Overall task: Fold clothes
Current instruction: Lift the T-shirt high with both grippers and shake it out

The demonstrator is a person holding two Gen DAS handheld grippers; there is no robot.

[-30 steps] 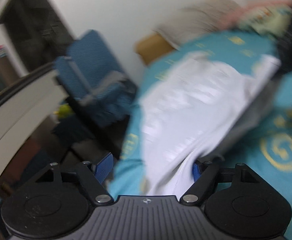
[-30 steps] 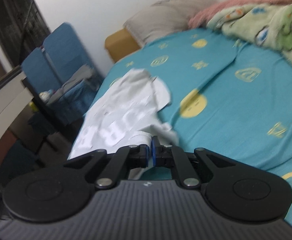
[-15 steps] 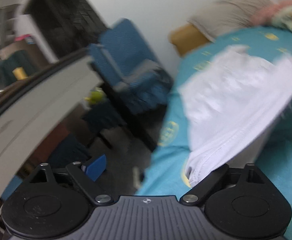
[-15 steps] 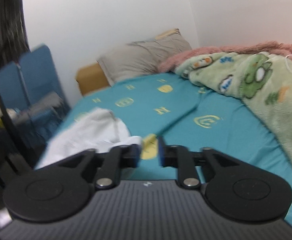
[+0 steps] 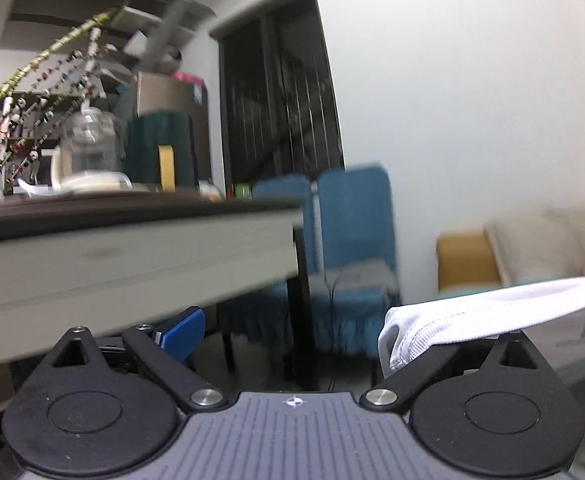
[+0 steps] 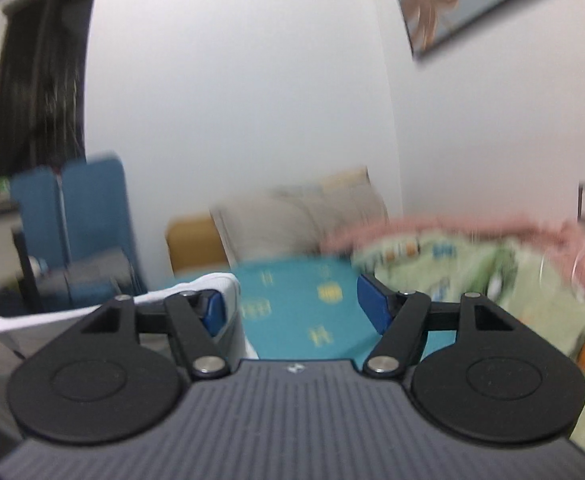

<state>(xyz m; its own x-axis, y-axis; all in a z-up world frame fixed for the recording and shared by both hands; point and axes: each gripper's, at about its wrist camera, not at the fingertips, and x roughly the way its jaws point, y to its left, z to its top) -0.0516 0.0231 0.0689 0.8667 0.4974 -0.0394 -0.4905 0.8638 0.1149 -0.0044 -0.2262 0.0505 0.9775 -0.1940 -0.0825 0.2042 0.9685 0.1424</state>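
Both grippers point level across the bedroom rather than down at the bed, as they did a second ago, and both have just been opening. The left gripper stands wide, nothing pressed between its fingers, though the ribbed hem of the white garment lies draped over the arm of its right-hand finger. The right gripper, pinched shut on the cloth a second ago, now shows a clear gap with only the bed beyond; the garment's edge rests against the outside of its left-hand finger, not clamped. That suggests a fold has just been released and the cloth may still need to slip free of both tools. The garment stretches between the two grippers, at the near edge of the bed's teal sheet with yellow motifs. Farther back lie a grey pillow and a green cartoon blanket edged in pink. Blue chairs stand beside a cluttered tabletop, before a dark doorway in a white wall.
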